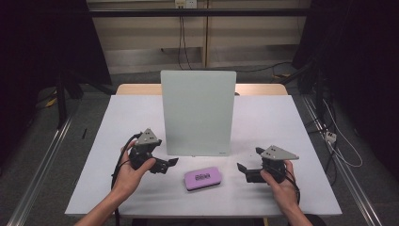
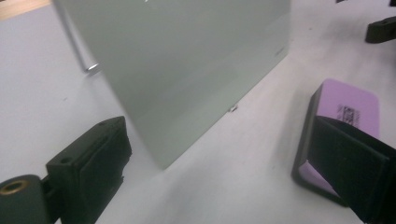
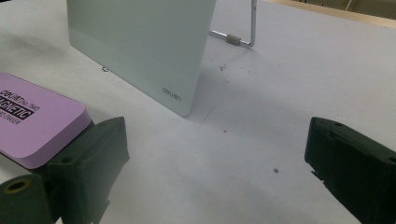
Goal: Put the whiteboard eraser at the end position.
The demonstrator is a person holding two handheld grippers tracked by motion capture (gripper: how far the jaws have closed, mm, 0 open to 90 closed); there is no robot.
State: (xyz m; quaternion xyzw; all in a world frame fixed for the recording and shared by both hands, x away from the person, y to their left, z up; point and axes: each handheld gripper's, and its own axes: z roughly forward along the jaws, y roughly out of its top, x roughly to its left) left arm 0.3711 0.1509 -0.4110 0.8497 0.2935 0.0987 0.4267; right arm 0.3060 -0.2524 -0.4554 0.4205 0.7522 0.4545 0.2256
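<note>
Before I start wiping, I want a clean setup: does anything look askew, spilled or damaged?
Nothing stands out. The whiteboard stands upright on its stand, the purple eraser lies flat in front of it, apart from both open grippers. A few small dark specks dot the table.

A purple eraser [image 1: 203,178] with a black label is lying on the white table [image 1: 282,122]; the upright board [image 1: 198,112] is showing pale grey-green, both grippers' jaws looking black.

White table [image 1: 117,122] with upright pale-green board [image 1: 197,110] and purple eraser [image 1: 203,178].
</note>
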